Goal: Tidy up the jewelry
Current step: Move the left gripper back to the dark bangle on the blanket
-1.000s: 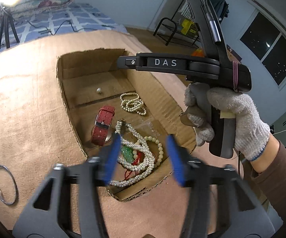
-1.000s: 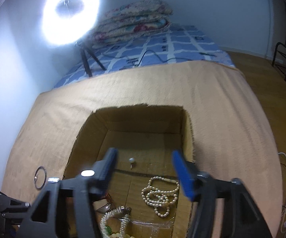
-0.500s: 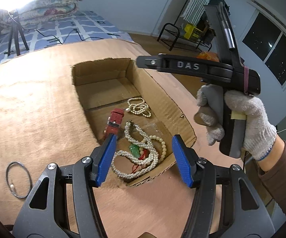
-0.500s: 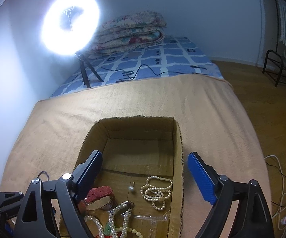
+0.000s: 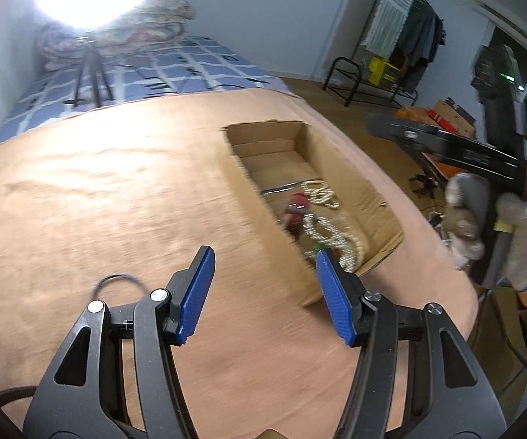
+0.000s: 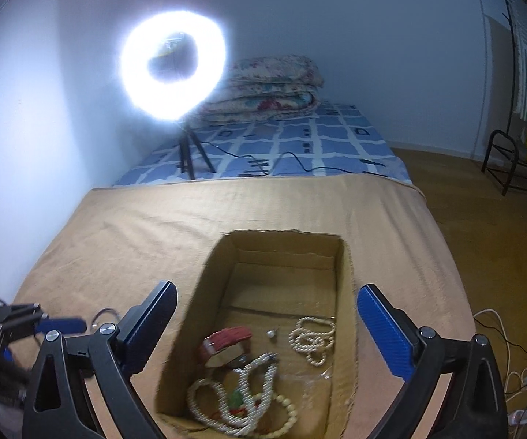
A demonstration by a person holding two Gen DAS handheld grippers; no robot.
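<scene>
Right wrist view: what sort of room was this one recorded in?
Most likely a bedroom at home: a bed with a blue-and-white checked sheet, folded floral quilts stacked by the wall, and a lit ring light on a tripod standing on it.

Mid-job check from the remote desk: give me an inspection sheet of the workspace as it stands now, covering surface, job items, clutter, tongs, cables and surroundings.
Surface: tan cloth over the work area, with a cardboard box on it.
Job's things: in the box, a red watch, a small pearl strand, a long pearl necklace with a green bead, and a small pearl earring. A thin metal bangle lies on the cloth outside the box.
Clutter: nothing seen.
Tongs: left tongs open, empty; right tongs wide open, just been opening, nothing between them.
Cables: white cords on the floor; black cord on the bed.
Surroundings: ring light, folded quilts, clothes rack.
</scene>
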